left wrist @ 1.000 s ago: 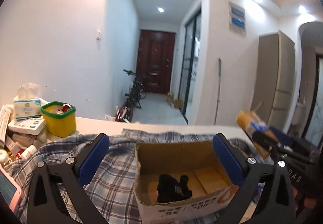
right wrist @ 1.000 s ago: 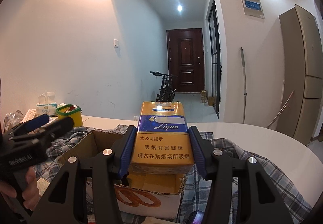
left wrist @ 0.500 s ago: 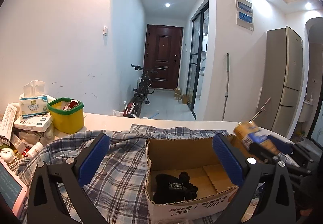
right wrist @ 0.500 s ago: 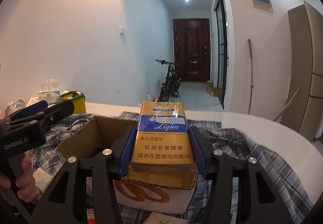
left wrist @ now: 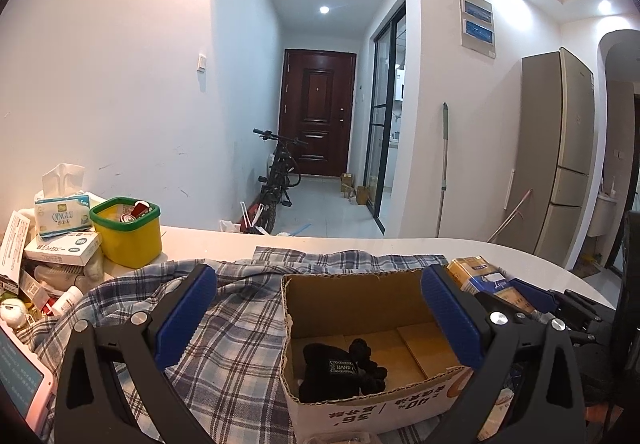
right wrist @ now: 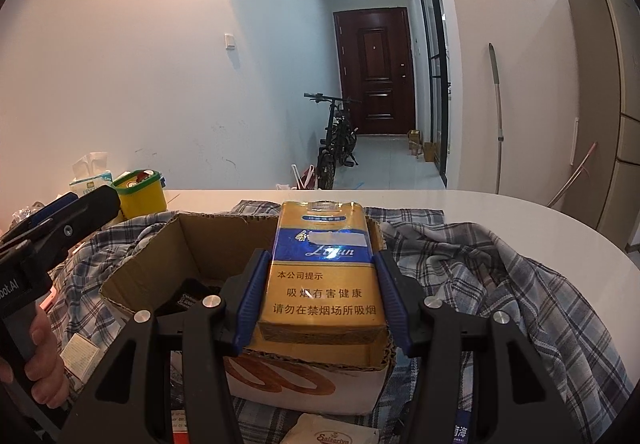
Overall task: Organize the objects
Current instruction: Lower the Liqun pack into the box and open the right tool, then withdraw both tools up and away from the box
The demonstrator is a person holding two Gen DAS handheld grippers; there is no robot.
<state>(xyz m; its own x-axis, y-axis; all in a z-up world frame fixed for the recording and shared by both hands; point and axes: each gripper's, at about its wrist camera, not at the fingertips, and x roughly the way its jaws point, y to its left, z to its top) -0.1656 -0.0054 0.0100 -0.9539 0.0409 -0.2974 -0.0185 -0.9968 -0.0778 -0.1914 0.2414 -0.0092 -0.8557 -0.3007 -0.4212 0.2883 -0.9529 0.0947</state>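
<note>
Carton (right wrist: 325, 276), yellow and blue, pinched between blue pads of right gripper (right wrist: 322, 294), held above open cardboard box (right wrist: 188, 244). Box sits on plaid cloth (left wrist: 224, 328) over white table (right wrist: 500, 204). Black glove (left wrist: 340, 368) lies inside box. Left gripper (left wrist: 320, 312) fingers spread wide, nothing between them, either side of box. Yellow tub (left wrist: 128, 232) and tissue pack (left wrist: 60, 210) at far left.

Left gripper (left wrist: 318, 318): matte black plastic arms, ribbed blue pads, a silver round screw on each arm.
Right gripper (right wrist: 322, 298): same black frame, ribbed blue pads, two silver screws per arm.
Marking: white lettering ending "bot.AI" on the left gripper's black side.
Hand (right wrist: 42, 364): bare fingers, no sleeve visible.
</note>
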